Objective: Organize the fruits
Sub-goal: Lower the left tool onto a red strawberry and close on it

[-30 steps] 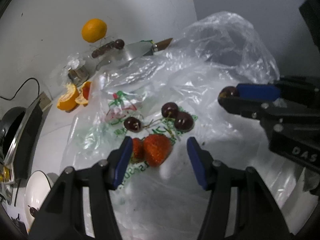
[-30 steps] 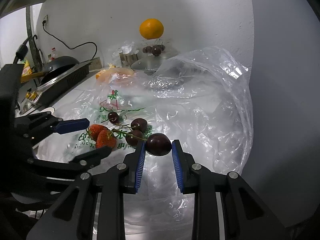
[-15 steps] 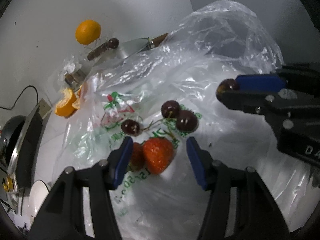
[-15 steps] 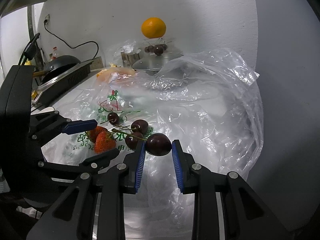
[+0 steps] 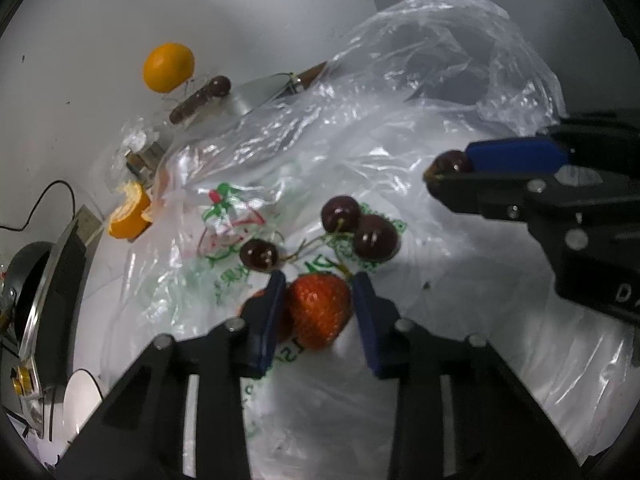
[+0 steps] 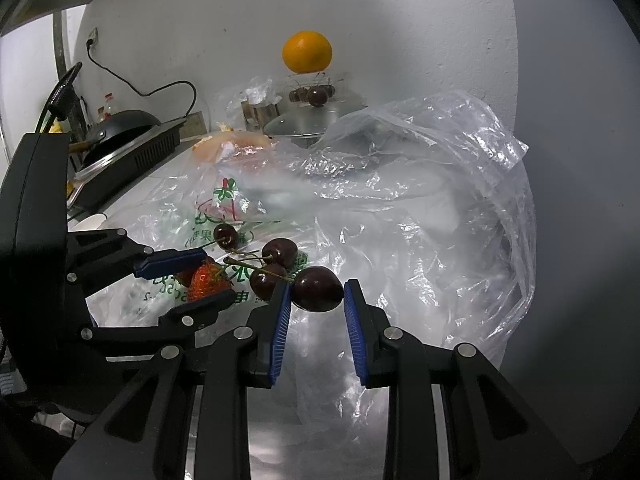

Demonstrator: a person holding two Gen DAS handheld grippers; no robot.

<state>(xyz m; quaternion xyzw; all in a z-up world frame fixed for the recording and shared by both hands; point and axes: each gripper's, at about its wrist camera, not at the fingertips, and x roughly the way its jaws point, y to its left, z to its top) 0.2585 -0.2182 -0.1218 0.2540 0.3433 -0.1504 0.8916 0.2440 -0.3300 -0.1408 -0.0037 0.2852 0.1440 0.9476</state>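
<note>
Left jaws closing around strawberry [image 5: 319, 309] since earlier.

Left gripper [image 5: 319, 309] jaws closing on a strawberry [image 5: 320, 310]; right gripper [image 6: 316, 293] clamps a cherry [image 6: 317, 289].

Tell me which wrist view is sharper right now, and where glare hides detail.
Right wrist view is sharper: the cherry in the right gripper is crisp. Left wrist view is softer, the strawberry between the closing left gripper slightly blurred. Glare streaks the plastic bag in both; fisheye bends the edges.
</note>
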